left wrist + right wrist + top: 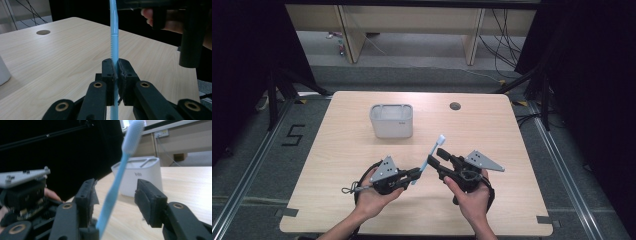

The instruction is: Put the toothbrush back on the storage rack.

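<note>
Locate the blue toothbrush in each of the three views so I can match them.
High view: toothbrush centre, angled up between both grippers.
Left gripper view: handle vertical, clamped in the left gripper.
Right gripper view: centre, bristles up, inside the open right gripper.
Shared landmark: white holder.
</note>
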`<state>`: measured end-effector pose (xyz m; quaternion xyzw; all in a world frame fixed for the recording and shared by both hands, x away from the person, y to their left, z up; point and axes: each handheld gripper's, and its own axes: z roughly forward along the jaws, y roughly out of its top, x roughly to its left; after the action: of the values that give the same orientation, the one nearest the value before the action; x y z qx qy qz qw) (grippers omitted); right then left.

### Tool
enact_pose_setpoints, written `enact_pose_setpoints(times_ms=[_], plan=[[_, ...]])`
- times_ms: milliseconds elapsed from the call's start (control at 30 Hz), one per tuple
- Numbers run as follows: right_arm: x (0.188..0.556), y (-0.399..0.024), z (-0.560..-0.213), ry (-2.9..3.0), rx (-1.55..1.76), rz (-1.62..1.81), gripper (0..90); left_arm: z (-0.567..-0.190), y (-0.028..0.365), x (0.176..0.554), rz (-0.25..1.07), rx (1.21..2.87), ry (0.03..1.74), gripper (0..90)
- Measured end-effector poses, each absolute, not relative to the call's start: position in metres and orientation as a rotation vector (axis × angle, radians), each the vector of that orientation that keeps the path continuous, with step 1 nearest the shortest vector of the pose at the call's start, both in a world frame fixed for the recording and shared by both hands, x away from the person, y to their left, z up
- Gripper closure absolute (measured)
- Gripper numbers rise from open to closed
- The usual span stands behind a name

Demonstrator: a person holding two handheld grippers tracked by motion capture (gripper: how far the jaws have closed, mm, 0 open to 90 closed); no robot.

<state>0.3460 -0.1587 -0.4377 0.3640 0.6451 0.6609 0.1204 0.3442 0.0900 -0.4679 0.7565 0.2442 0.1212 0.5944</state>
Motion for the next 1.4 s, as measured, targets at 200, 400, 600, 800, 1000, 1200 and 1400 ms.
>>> enact_pose_setpoints(times_ms=[200, 400, 600, 800, 1000, 1200, 1400], plan=[[0.354, -0.158, -0.428, 1.847, 1.079, 1.962, 75.3, -0.465, 0.083, 0.343, 0.29, 1.766, 0.561, 83.7], [0.354, -0.159, -0.422, 1.873, 1.097, 1.963, 84.4, -0.463, 0.074, 0.346, 0.296, 1.814, 0.552, 80.7], [0.352, -0.147, -0.413, 1.98, 0.956, 1.745, 84.5, -0.453, 0.066, 0.351, 0.372, 1.819, 0.527, 55.7], [0.348, -0.131, -0.414, 2.023, 0.854, 1.644, 84.4, -0.446, 0.061, 0.357, 0.379, 1.819, 0.54, 61.6], [0.346, -0.129, -0.415, 2.024, 0.855, 1.659, 84.5, -0.444, 0.061, 0.36, 0.389, 1.835, 0.545, 73.2], [0.346, -0.13, -0.414, 2.01, 0.831, 1.658, 82.5, -0.443, 0.062, 0.36, 0.388, 1.829, 0.557, 83.2], [0.342, -0.141, -0.413, 1.979, 0.879, 1.721, 61.5, -0.437, 0.079, 0.367, 0.414, 1.804, 0.608, 83.3]])
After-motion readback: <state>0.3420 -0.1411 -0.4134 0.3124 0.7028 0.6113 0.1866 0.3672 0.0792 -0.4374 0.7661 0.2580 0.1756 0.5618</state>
